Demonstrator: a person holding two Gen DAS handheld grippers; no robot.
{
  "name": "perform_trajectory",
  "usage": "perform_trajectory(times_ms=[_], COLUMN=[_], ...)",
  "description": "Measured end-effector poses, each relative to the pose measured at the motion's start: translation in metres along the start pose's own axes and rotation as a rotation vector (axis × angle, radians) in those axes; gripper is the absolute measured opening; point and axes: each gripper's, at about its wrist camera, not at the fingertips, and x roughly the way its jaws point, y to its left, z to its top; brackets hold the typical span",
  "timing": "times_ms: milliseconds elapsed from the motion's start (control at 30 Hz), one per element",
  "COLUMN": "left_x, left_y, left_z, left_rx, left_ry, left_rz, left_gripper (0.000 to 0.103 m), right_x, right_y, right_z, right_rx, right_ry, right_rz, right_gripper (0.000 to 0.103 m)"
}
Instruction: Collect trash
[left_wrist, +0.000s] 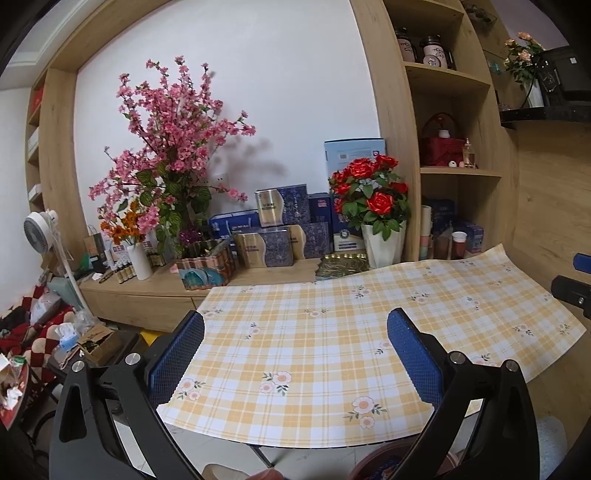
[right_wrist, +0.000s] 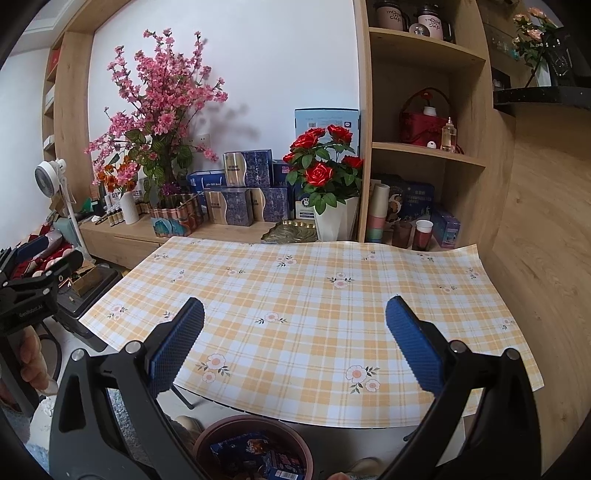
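A brown round bin (right_wrist: 255, 420) stands on the floor under the table's near edge, holding blue wrappers (right_wrist: 258, 454); its rim (left_wrist: 402, 445) also shows low in the left wrist view. My left gripper (left_wrist: 295, 350) hangs open above the yellow plaid tablecloth (left_wrist: 332, 295) with nothing between its blue pads. Over the same cloth (right_wrist: 314, 280), my right gripper (right_wrist: 295, 343) is open too and holds nothing. Each gripper shows at the edge of the other's view: the left gripper (right_wrist: 48, 254) at far left, the right gripper (left_wrist: 576, 275) at far right.
Behind the table a low wooden shelf carries a red rose pot (right_wrist: 332, 218), pink blossoms (right_wrist: 162, 99), gift boxes (right_wrist: 236, 206) and a leaf-shaped tray (right_wrist: 291, 230). Cups (right_wrist: 423, 234) sit in the cabinet at the right. A fan (left_wrist: 40, 232) and clutter stand at the left.
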Motion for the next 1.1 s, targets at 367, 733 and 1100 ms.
perform_trajectory(times_ms=[367, 733, 1100], left_x=[-0.001, -0.002, -0.004], left_y=[-0.001, 0.004, 0.005], left_z=[0.000, 0.000, 0.000], left_rx=[-0.011, -0.022, -0.015], left_ry=[0.008, 0.011, 0.003], left_rz=[-0.002, 0.012, 0.036], left_gripper=[0.097, 0.097, 0.097], right_x=[-0.001, -0.001, 0.002], right_y=[0.002, 0.008, 0.011], right_z=[0.002, 0.003, 0.003], right_rx=[-0.007, -0.014, -0.019], right_ry=[0.001, 0.002, 0.006], right_rz=[0.004, 0.006, 0.013], right_gripper=[0.097, 0.097, 0.097])
